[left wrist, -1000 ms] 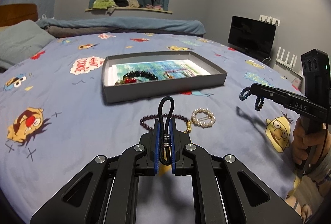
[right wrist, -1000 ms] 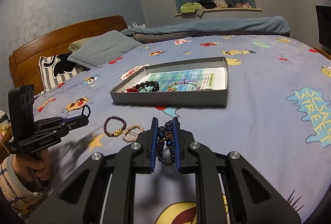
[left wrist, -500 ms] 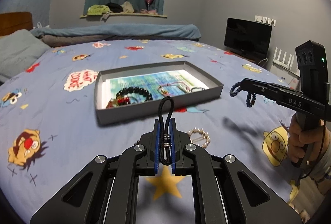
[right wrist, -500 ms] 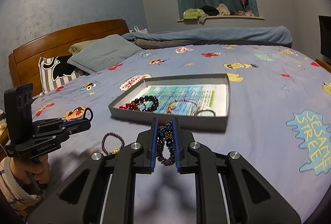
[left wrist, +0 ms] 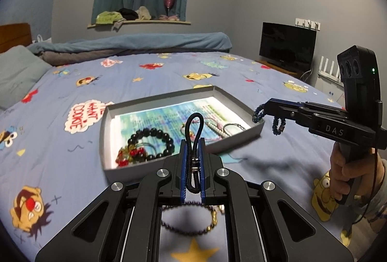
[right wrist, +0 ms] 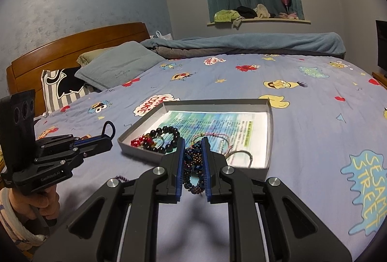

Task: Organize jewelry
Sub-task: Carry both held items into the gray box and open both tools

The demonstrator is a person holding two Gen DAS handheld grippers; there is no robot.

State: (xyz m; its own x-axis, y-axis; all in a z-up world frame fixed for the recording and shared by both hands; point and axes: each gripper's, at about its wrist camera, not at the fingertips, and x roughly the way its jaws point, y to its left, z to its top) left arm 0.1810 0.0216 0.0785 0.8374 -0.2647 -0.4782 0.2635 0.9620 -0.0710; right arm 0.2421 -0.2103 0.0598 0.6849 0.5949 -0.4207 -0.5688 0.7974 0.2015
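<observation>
Left gripper (left wrist: 193, 165) pressed onto a black cord (left wrist: 193, 138), loop standing up past the tips; right gripper (right wrist: 192, 163) pinching a blue bead bracelet (right wrist: 193, 165), strands hanging below the pads. Both held above the near edge of the tray (right wrist: 270, 131), low over the bed (right wrist: 314, 117).

Going down in size: bed with cartoon sheet; grey tray at 12 o'clock from each gripper, paper-lined; inside it a black bead bracelet (left wrist: 154, 138) at the 9 o'clock end, red beads (left wrist: 131, 153) beside it, thin bangles (right wrist: 238, 155) toward 3 o'clock.

Judged as partway done: several pieces already in the tray, two in the air and not yet dropped, at least one left on the sheet.

Seen only from the left wrist: a purple bracelet (left wrist: 186, 230) with gold beads lying on the sheet at 6 o'clock, under the gripper, plus a television at 2 o'clock. Seen only from the right wrist: headboard and pillows at 10 o'clock, and just a scrap of purple beads at 8 o'clock.
</observation>
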